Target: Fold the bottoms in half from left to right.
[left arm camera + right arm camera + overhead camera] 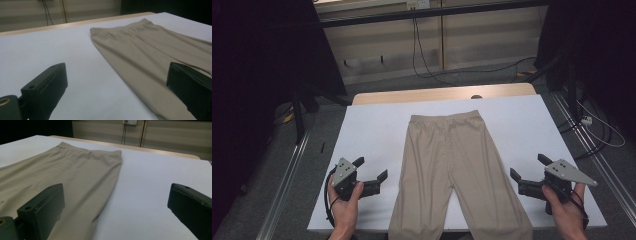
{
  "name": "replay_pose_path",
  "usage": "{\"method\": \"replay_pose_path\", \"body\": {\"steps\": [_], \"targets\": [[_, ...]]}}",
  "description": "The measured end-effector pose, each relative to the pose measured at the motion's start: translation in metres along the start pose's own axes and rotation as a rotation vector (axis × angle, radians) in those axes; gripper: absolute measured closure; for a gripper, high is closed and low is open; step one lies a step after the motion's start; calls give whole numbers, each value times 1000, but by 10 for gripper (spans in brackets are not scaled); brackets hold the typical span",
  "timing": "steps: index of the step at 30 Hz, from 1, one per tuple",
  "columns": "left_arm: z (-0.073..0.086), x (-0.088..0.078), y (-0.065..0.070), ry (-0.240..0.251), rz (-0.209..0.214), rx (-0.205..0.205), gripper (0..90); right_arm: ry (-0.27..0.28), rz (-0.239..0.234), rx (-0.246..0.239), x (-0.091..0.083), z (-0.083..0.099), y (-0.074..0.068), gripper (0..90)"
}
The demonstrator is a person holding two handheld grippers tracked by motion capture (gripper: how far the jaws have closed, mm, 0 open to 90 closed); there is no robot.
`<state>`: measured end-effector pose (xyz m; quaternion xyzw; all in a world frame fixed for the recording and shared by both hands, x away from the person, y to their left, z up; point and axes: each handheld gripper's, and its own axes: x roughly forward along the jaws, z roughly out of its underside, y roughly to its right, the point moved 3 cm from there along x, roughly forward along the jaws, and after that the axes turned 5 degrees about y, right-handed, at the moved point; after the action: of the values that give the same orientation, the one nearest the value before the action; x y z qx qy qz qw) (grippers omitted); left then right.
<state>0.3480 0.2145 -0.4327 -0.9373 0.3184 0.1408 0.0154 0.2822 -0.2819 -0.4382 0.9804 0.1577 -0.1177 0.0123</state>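
Left to right, high view: left hand (343,207) holds the left gripper (373,169) over the bare white table cover (372,125), just beside the trousers' left leg, not touching it. Jaws spread wide, nothing between them.

One pair of beige trousers (452,165) lies flat in the middle of the cover, waistband at the far side, two legs running toward the person and hanging past the near edge. One light wood tabletop (412,95) shows beyond the cover's far edge.

Right hand (566,212) holds the right gripper (528,167) near the right leg, apart from it. Jaws likewise wide apart and empty.

Count: two grippers, two hands, one garment.

Left gripper view: trousers (140,50) between and beyond the jaws, toward the right one. Right gripper view: trousers (75,170) toward the left jaw, cover (150,182) on the right.
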Motion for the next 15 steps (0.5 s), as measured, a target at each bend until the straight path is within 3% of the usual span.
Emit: {"method": "replay_pose_path", "body": {"steps": [7,9,15], "targets": [[2,2,-2,-18,-7,-6,36,-14,-32,2,1,2,-4,5],[2,4,-2,-26,5,-15,37,-32,-67,-16,3,3,-9,20],[5,6,0,-64,18,-10,42,-39,-89,-31,7,2,-21,19]]}}
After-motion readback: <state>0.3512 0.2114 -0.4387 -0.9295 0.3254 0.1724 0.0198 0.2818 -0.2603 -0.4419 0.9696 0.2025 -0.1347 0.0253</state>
